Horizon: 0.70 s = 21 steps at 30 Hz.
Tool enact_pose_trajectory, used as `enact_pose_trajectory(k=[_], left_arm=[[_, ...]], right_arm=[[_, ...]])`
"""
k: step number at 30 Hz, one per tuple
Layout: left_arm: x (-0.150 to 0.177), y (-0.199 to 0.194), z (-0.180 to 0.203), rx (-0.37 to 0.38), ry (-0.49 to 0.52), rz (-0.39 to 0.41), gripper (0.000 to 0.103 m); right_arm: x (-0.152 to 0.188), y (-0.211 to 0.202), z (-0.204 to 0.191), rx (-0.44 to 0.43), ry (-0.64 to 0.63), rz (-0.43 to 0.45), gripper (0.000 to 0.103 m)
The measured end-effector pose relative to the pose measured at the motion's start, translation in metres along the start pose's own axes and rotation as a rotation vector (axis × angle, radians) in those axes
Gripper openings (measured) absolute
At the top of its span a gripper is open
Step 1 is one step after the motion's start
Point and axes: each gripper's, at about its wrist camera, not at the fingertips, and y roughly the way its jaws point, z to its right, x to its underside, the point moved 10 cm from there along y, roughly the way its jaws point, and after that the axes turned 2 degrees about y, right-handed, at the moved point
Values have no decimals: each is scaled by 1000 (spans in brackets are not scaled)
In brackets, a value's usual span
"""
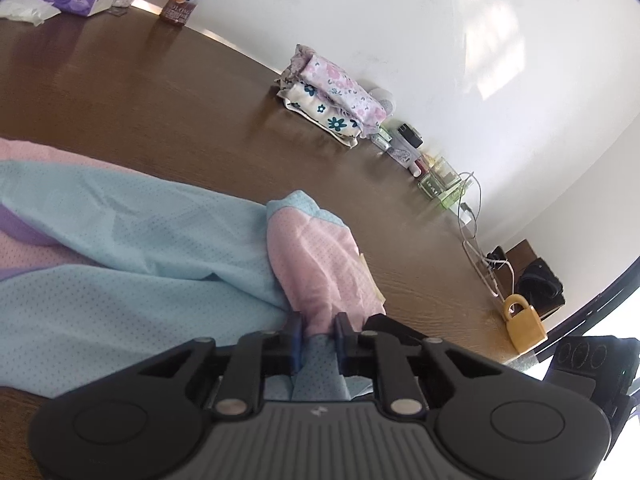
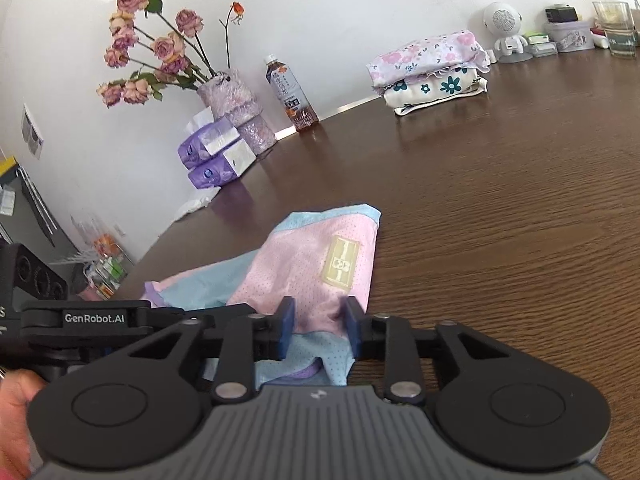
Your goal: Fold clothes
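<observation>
Pink-and-blue mesh garment [image 2: 312, 264] mid-fold near the table's [image 2: 500, 200] front edge, left gripper [image 1: 318, 326] and right gripper [image 2: 319, 314] each pinching cloth; next: carry both over evenly.

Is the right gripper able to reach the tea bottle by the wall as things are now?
Probably not at once: the right gripper is shut on the garment. The table toward the tea bottle looks free.

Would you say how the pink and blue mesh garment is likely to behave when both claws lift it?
The pink and blue mesh garment probably flops: it bunches between the right claw and left claw. It looks thin, so likely light. Its loose part would probably drag across the table.
</observation>
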Motion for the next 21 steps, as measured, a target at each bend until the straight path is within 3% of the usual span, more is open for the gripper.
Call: enact_pose_trajectory(k=[2, 5, 9, 12, 17, 18, 21], left_arm=[[-5, -6, 0, -9, 12, 23, 34], [-13, -16, 1, -24, 40, 69, 35], [-18, -13, 3, -30, 78, 71, 34], [-13, -4, -1, -36, 81, 43, 24], [-9, 0, -7, -26, 77, 23, 24], [-11, -4, -7, -17, 86, 30, 27], [-13, -17, -7, -38, 166, 44, 36]], right_arm=[[-2, -7, 3, 7, 11, 17, 40], [-4, -13, 11, 21, 43, 23, 44], [0, -10, 16, 3, 108, -6, 45], [5, -7, 12, -10, 128, -26, 45], [13, -4, 4, 10, 133, -29, 44], [14, -3, 2, 18, 132, -27, 40], [17, 1, 2, 48, 134, -33, 15]])
